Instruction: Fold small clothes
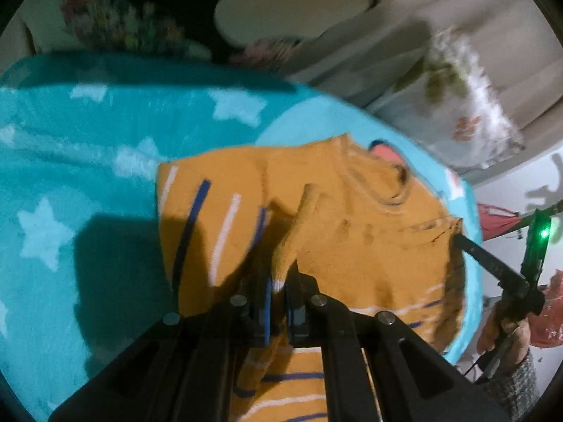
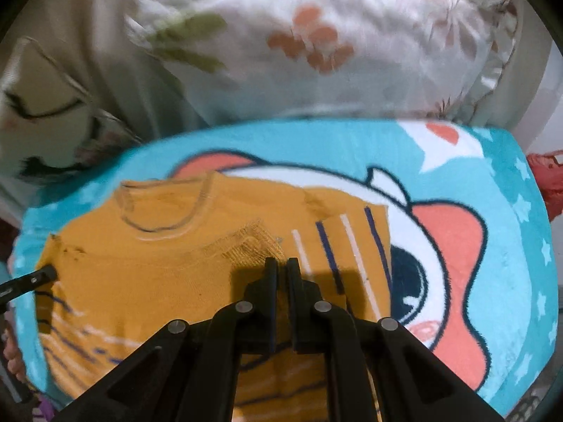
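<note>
- Sweater (image 1: 352,218) lies on the blue blanket (image 1: 88,161), sleeves folded inward.
- Left hand-held gripper (image 1: 278,281) pinches a sweater fold.
- Right hand-held gripper (image 2: 281,267) is likewise clamped on sweater fabric.
- Next: probably fold the hem toward the collar, both hands level.

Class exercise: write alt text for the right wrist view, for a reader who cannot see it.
The right gripper, jaws nearly closed, pinches a fold of the mustard-yellow knitted sweater with blue and white stripes, which lies on a turquoise plush blanket with a cartoon animal print. A blurred white floral cushion sits behind.
</note>
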{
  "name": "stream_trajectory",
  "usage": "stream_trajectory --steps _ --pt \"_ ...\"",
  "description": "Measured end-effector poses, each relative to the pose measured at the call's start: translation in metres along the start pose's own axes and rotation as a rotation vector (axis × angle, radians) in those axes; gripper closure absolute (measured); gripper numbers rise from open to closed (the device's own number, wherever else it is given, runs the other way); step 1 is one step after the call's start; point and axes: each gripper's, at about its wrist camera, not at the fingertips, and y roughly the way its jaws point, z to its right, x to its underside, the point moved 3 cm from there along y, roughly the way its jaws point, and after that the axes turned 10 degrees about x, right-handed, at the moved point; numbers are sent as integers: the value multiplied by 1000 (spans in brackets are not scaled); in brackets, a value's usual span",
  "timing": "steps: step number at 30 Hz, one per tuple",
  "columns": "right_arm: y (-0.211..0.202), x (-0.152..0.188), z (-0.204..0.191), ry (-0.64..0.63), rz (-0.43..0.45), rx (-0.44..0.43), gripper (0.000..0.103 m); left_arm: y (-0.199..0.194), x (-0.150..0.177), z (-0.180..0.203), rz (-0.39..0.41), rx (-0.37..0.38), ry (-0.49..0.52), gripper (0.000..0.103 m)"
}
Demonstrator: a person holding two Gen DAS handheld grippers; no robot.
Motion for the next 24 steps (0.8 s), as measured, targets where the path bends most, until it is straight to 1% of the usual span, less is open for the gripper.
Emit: stream_trajectory --steps 1,3,4,5,6,7,9,11,13,15,16,19,21,22,24 --pt "11 1 0 3 -22 12 97 4 0 -4 -9 0 -9 94" --pt "26 3 1 4 -58 20 96 8 -1 -12 -7 34 -48 93" --pt "32 4 2 5 -73 34 92 8 -3 -14 -8 54 -65 93" --pt "36 3 4 10 -75 47 87 7 -4 -16 -9 70 -77 92" --pt "38 3 7 19 -78 60 73 5 -5 -16 -10 76 -81 91" --pt "39 1 11 31 -79 65 64 4 -6 -16 -14 79 -80 89" --pt "36 -2 22 73 -79 38 63 -3 -6 -13 -14 66 -61 83" --pt "24 -6 34 120 -57 27 63 -12 -5 -8 0 21 -31 68" --pt "5 -7 45 149 -18 0 62 -22 -3 -4 16 -35 -2 65" --pt "-11 -2 51 160 0 -35 62 -35 3 5 37 -98 44 64" --pt "-21 4 55 165 7 -59 62 -42 9 12 48 -117 74 61" --pt "-37 24 54 154 -5 -129 62 -55 25 27 59 -106 132 52" --pt "-39 42 46 140 -35 -214 62 -52 43 38 27 -65 165 51" --pt "-38 51 41 131 -48 -243 62 -49 48 41 14 -57 175 51" --pt "-35 66 32 117 -62 -252 62 -36 65 41 -27 -63 199 51"
